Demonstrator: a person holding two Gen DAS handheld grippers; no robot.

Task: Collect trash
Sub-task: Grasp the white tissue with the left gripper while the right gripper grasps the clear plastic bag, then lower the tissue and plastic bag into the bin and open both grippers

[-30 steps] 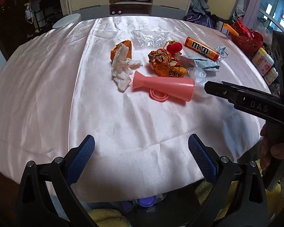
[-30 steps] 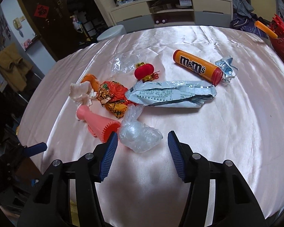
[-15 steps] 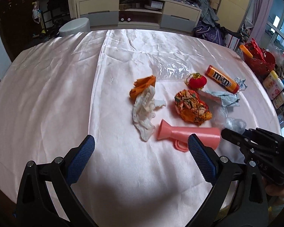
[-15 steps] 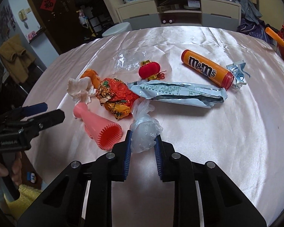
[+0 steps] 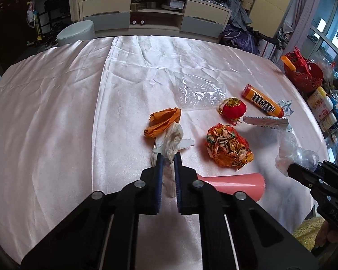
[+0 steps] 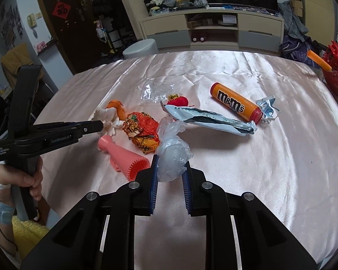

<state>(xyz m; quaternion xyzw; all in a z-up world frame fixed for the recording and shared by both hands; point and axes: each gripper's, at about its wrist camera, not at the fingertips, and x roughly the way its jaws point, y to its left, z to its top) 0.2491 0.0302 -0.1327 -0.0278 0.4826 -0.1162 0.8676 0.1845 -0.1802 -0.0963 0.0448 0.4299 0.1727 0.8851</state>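
My left gripper [image 5: 168,155] is shut on a crumpled white tissue [image 5: 171,139], which also shows in the right wrist view [image 6: 106,118]. My right gripper [image 6: 170,157] is shut on a clear crumpled plastic bag [image 6: 172,155], held a little above the cloth; it also shows in the left wrist view [image 5: 295,153]. Other trash lies on the pink cloth: an orange printed wrapper [image 5: 227,148], an orange paper piece [image 5: 163,121], a clear film [image 5: 198,91], a silver wrapper [image 6: 211,120] and a small foil scrap [image 6: 267,109].
A pink plastic cone [image 5: 234,184] lies by my left gripper. An orange M&M's tube [image 5: 262,101] and a red lantern ornament [image 5: 233,110] lie further right. A red basket [image 5: 304,74] and bottles [image 5: 322,103] stand at the table's right edge.
My left gripper moved forward over the table and shut on the white tissue. My right gripper shut on the clear plastic bag and lifted it slightly.
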